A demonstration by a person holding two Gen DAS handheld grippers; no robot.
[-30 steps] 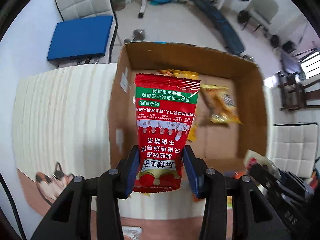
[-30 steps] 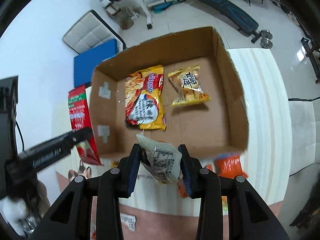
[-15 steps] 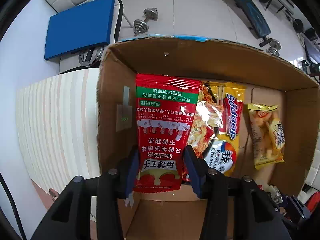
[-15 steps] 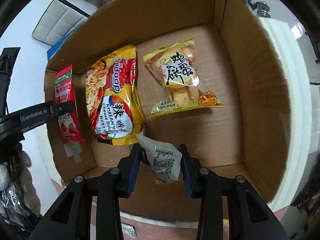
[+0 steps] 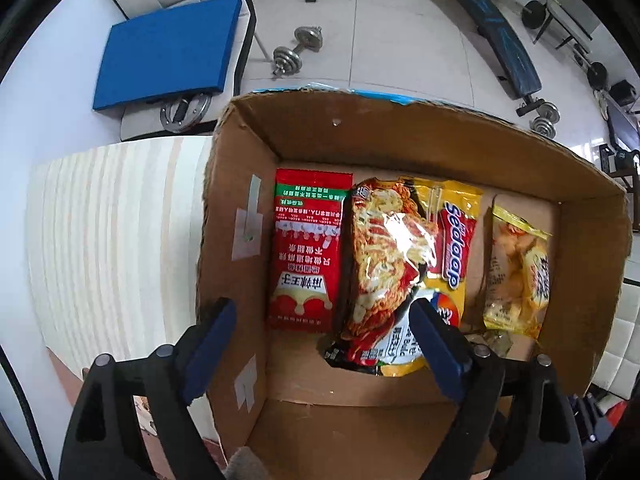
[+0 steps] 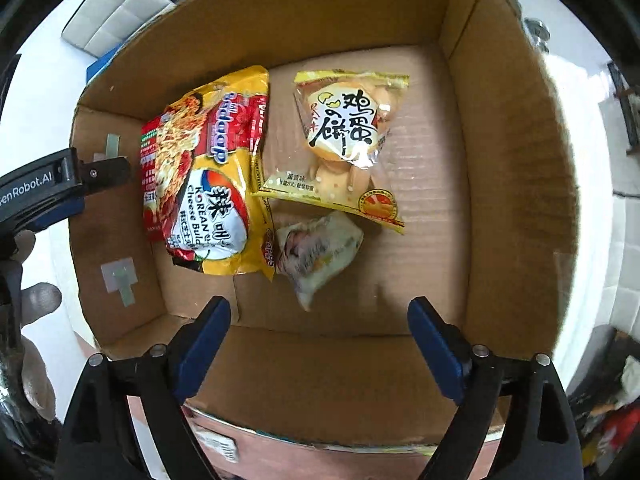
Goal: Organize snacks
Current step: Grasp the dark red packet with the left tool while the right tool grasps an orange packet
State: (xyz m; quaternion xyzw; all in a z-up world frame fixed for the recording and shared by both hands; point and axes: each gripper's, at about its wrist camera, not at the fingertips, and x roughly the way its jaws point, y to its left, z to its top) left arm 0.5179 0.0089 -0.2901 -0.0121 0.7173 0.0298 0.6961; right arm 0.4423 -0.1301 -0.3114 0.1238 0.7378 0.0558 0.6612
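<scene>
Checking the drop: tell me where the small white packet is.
In the right wrist view, the small white packet lies on the box floor, just below the egg-cookie bag, right of the noodle pack.

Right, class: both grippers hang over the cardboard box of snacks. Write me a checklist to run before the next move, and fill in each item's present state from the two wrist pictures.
1. Left gripper empty, jaws apart: ok.
2. Right gripper empty, jaws apart: ok.
3. Red packet lies flat on the floor of the cardboard box, by its left wall: ok.
4. Small white packet lies inside the box, below the yellow egg-biscuit bag: ok.
5. Noodle packet clear of the red packet: not ok, it overlaps the red packet's edge.
6. More snacks left outside the box: cannot tell, only blurred bits show at the picture edge.
</scene>
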